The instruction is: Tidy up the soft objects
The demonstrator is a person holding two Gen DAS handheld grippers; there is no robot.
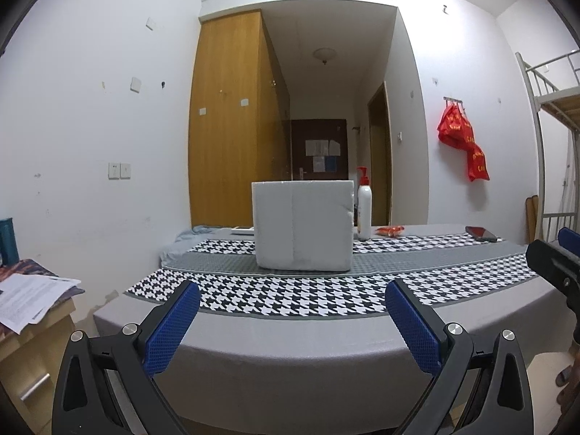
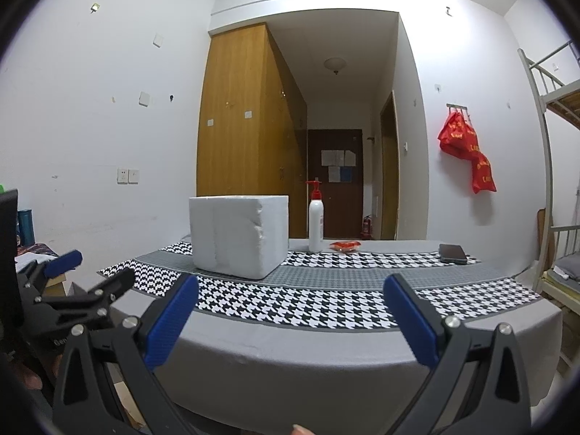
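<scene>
While both wait short of the counter's near edge, left hand-held gripper and right hand-held gripper are spread wide, empty. White tissue pack stands upright mid-counter on houndstooth runner. Pump bottle, red packet and phone sit along far edge.

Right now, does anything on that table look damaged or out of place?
The white foam block has a ragged, chipped vertical corner edge in the right wrist view. The pump bottle stands upright, nothing spilled. Both grippers are open and empty.
</scene>
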